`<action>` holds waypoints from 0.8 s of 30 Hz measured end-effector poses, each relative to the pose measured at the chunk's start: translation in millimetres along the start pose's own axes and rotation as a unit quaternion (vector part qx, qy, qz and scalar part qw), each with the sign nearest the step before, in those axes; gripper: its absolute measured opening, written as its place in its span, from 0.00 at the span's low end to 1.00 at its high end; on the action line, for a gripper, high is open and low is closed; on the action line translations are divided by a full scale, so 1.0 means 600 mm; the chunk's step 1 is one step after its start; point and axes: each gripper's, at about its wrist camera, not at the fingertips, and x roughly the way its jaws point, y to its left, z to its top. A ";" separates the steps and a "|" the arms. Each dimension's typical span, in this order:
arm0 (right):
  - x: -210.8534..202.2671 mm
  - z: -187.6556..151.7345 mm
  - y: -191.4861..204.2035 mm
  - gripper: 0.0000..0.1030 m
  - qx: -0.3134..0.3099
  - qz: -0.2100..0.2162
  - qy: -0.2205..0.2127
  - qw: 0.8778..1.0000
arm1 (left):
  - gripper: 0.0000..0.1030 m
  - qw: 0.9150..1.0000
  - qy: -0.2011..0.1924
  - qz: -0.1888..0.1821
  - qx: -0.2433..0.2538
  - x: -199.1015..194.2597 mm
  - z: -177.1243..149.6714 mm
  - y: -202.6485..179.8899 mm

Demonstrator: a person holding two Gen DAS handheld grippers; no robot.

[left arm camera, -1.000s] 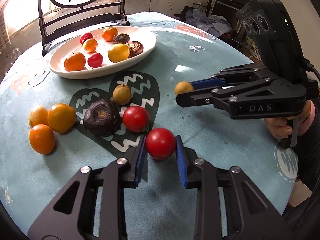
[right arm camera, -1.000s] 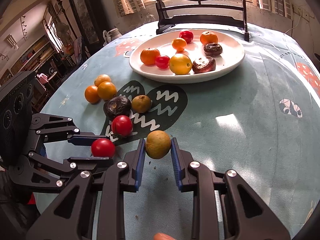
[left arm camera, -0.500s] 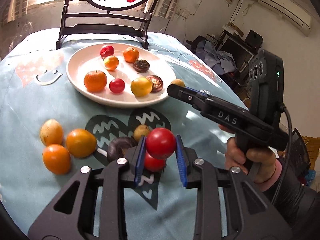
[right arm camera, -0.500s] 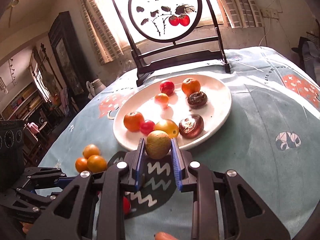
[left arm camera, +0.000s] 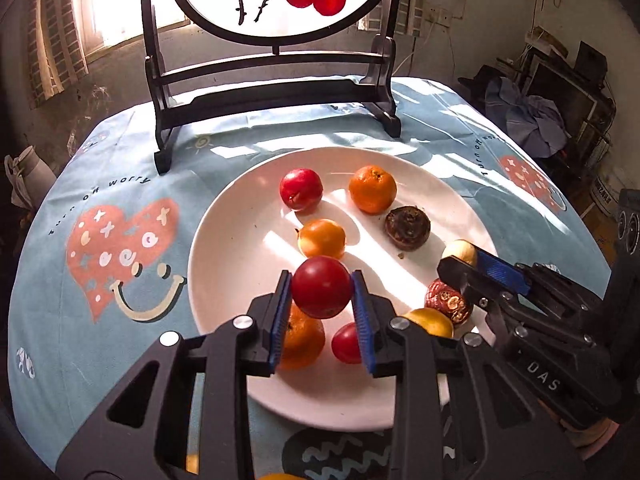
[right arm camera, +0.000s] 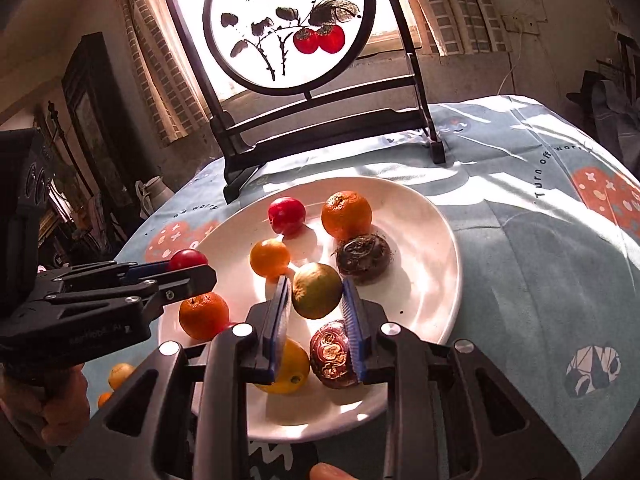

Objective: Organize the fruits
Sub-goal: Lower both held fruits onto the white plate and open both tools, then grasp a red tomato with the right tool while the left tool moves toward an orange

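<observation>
A: What is held over the plate (left arm camera: 224, 216)?

B: A red fruit (left arm camera: 321, 293) is clamped in the left gripper (left arm camera: 321, 308), a green-brown fruit (right arm camera: 317, 296) in the right gripper (right arm camera: 316, 312).

A: How should release be done?

B: Each should be lowered onto bare plate before being freed, so rolling is avoided.

Black angular tongs (left arm camera: 322, 312) — blue ribbed pads (left arm camera: 280, 312), silver screws, white "DAS" lettering.

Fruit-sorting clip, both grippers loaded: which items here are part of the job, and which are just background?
Part of the job:
left gripper holding red fruit
right gripper holding greenish-brown fruit
white plate
orange on it

Background:
painted screen on stand
tablecloth
</observation>
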 end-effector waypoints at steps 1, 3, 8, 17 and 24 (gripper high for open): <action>0.000 0.000 -0.001 0.41 0.001 0.002 0.004 1.000 | 0.60 1.000 -0.005 0.011 -0.001 -0.003 0.001 0.000; -0.008 0.001 -0.002 0.43 0.008 0.006 0.001 1.000 | 0.80 0.999 -0.026 0.036 -0.004 -0.019 0.000 0.001; -0.038 -0.001 0.012 0.43 0.002 0.012 -0.011 1.000 | 0.87 0.999 -0.036 0.026 -0.020 -0.082 -0.029 0.013; -0.086 -0.062 0.064 0.53 -0.043 0.041 0.037 0.998 | 0.95 0.994 -0.079 0.034 -0.072 -0.170 -0.168 0.073; -0.104 -0.126 0.098 0.54 -0.089 0.062 0.109 0.988 | 0.95 0.985 -0.079 0.087 -0.122 -0.174 -0.195 0.129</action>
